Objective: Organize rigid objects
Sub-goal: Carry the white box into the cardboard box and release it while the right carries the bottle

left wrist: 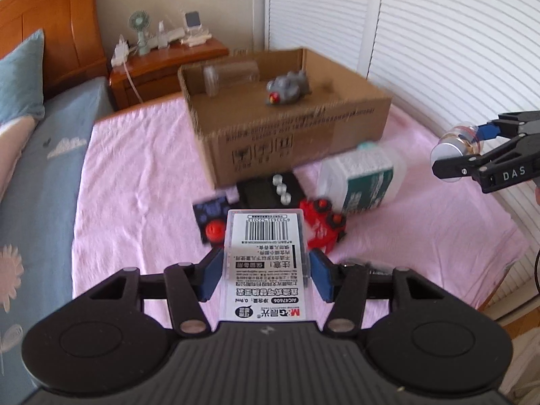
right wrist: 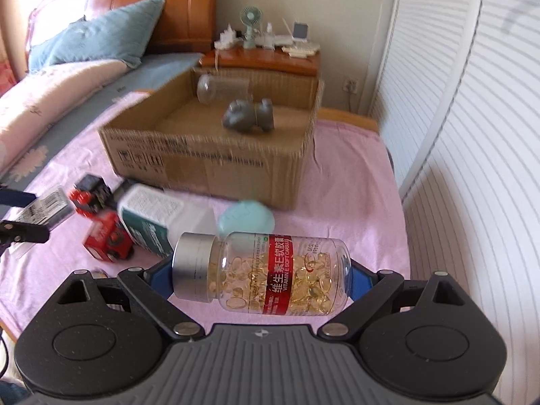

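My left gripper (left wrist: 266, 275) is shut on a clear flat plastic case with a barcode label (left wrist: 266, 253), lifted above the pink cloth. My right gripper (right wrist: 260, 276) is shut on a capsule bottle with a silver cap (right wrist: 276, 273), held sideways by its two ends; the same bottle (left wrist: 455, 143) shows at the right of the left wrist view. Ahead stands an open cardboard box (left wrist: 297, 148) holding a grey toy (left wrist: 287, 89) and a clear jar (left wrist: 231, 77). On the cloth lie a white bottle with a teal label (left wrist: 364, 179), a red toy (left wrist: 320, 226) and a black device (left wrist: 270, 190).
A pink cloth (left wrist: 141, 182) covers the bed. A mint lid (right wrist: 246, 219) lies in front of the box. A wooden nightstand (left wrist: 162, 67) with a small fan stands behind. A blue pillow (right wrist: 94, 40) lies to the left and slatted white doors (left wrist: 438, 33) are on the right.
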The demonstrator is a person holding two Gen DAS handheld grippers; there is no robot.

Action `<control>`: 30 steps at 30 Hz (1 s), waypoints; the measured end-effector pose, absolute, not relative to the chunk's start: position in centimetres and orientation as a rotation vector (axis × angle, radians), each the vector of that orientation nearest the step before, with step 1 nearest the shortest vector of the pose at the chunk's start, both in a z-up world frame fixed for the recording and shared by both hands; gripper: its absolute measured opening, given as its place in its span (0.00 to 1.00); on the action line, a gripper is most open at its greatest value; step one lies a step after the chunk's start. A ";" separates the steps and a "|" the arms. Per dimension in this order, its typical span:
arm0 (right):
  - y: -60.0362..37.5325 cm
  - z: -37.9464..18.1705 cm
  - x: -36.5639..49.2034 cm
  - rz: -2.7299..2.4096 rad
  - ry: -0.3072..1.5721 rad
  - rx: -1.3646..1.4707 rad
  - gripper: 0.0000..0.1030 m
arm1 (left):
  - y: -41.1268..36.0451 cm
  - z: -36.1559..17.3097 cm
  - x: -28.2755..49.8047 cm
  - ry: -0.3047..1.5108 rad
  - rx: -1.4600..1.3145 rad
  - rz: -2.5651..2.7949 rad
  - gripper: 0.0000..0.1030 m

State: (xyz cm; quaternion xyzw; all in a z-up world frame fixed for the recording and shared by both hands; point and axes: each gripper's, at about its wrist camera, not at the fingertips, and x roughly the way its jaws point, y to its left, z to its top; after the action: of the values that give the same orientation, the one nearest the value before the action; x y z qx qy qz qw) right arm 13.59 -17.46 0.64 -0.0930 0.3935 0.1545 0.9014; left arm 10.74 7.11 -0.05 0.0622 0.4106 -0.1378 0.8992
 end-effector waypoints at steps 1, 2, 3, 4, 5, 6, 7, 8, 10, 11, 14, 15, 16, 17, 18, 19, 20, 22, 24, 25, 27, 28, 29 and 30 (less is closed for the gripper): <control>-17.5 1.2 13.7 0.332 0.805 -0.193 0.94 | 7.0 0.5 11.0 0.843 0.128 -0.291 0.53; -17.5 1.7 13.8 0.346 0.796 -0.190 0.94 | 7.0 1.0 11.4 0.838 0.121 -0.296 0.53; -17.4 2.2 14.0 0.358 0.788 -0.186 0.94 | 6.9 1.5 11.9 0.832 0.114 -0.301 0.53; -17.4 2.6 14.2 0.370 0.782 -0.182 0.94 | 6.8 2.0 12.4 0.825 0.113 -0.305 0.53; -17.3 3.0 14.5 0.380 0.776 -0.180 0.94 | 6.7 2.4 13.0 0.818 0.115 -0.308 0.53; -17.2 3.3 14.7 0.391 0.769 -0.178 0.94 | 6.5 2.8 13.7 0.813 0.114 -0.308 0.53; -17.1 3.6 14.9 0.400 0.760 -0.179 0.94 | 6.4 3.2 14.4 0.807 0.112 -0.307 0.53; -16.9 3.9 15.2 0.407 0.751 -0.180 0.94 | 6.3 3.4 15.2 0.802 0.111 -0.307 0.53; -16.5 4.5 15.8 0.421 0.736 -0.184 0.94 | 5.9 4.0 17.0 0.792 0.114 -0.300 0.53; -16.4 4.7 16.1 0.426 0.730 -0.185 0.94 | 5.7 4.2 18.0 0.787 0.116 -0.297 0.53; -16.0 5.4 16.8 0.436 0.715 -0.190 0.94 | 5.3 4.7 21.0 0.781 0.114 -0.285 0.53; -16.0 5.5 17.1 0.438 0.713 -0.190 0.94 | 5.2 4.8 22.0 0.777 0.116 -0.282 0.53; -15.9 5.6 17.3 0.439 0.712 -0.190 0.94 | 5.1 4.9 22.9 0.775 0.118 -0.274 0.53; -15.9 5.7 17.6 0.437 0.711 -0.188 0.94 | 4.9 4.9 23.9 0.775 0.123 -0.269 0.53; -15.9 5.8 17.9 0.435 0.710 -0.186 0.94 | 4.8 4.9 24.9 0.774 0.127 -0.262 0.53; -15.9 5.8 18.2 0.433 0.711 -0.185 0.94 | 4.7 4.9 25.8 0.775 0.131 -0.253 0.53; -15.9 5.8 18.4 0.429 0.713 -0.181 0.94 | 4.6 4.8 26.9 0.776 0.133 -0.241 0.53; -16.0 5.7 18.8 0.425 0.716 -0.173 0.94 | 4.6 4.4 28.9 0.768 0.124 -0.201 0.53; -16.0 5.6 19.1 0.415 0.720 -0.174 0.94 | 4.7 3.8 30.5 0.753 0.117 -0.170 0.61; -16.0 5.5 19.2 0.413 0.722 -0.175 0.94 | 4.7 3.3 31.1 0.752 0.116 -0.150 0.77; -16.0 5.4 19.3 0.409 0.727 -0.174 0.94 | 4.9 2.7 31.4 0.747 0.121 -0.103 0.87; -16.1 5.3 19.4 0.409 0.728 -0.175 0.94 | 5.0 2.5 31.3 0.747 0.122 -0.097 0.87; -16.0 5.3 19.4 0.409 0.729 -0.177 0.94 | 5.1 2.4 31.0 0.752 0.118 -0.108 0.87; -16.1 5.3 19.5 0.408 0.730 -0.178 0.94 | 5.3 2.4 30.7 0.759 0.111 -0.123 0.87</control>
State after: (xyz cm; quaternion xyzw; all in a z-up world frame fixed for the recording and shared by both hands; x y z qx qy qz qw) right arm 19.48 -16.06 5.32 -0.0864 0.3538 0.1981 0.9100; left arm 30.73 5.31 2.40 0.0539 0.3699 -0.0599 0.9255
